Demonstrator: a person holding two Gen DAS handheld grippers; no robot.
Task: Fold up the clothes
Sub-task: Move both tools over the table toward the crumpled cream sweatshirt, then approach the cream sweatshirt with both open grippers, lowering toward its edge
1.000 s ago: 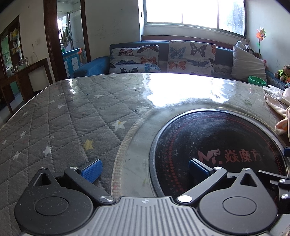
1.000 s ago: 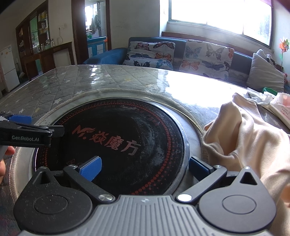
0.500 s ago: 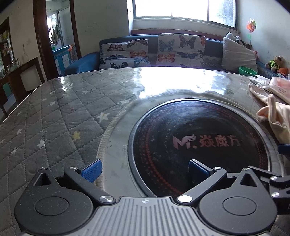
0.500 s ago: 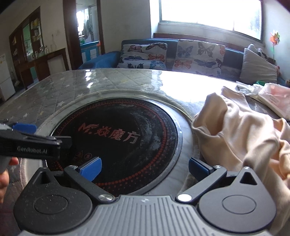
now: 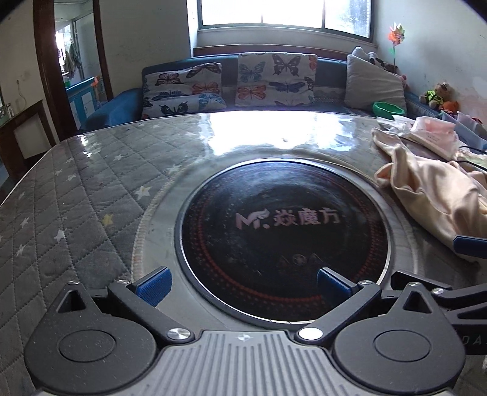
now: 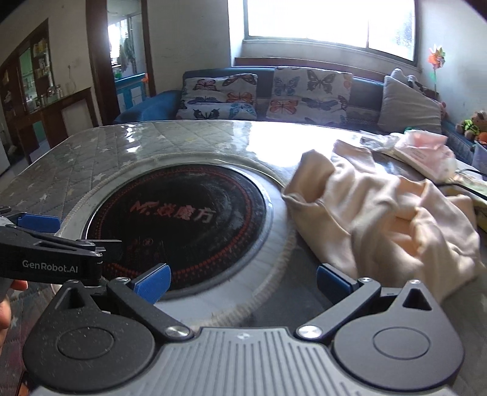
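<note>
Peach garment [image 6: 386, 219] heaped at 2 o'clock, beside black hob disc [image 6: 179, 222] on quilted table [image 5: 76, 207]. Right gripper [image 6: 242, 278] and left gripper [image 5: 242, 281] both released, empty. Risk: pinching several bunched layers, or dragging cloth onto package [image 6: 423, 152] behind.

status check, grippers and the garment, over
Left gripper and right gripper: jaws open, empty. Cream garment crumpled on the table, right of the black cooktop, untouched. Nothing blocking it.

window [image 5: 286, 12]: bright daylight | sofa [image 5: 328, 76]: blue, butterfly cushions | doorway [image 6: 127, 61]: left
</note>
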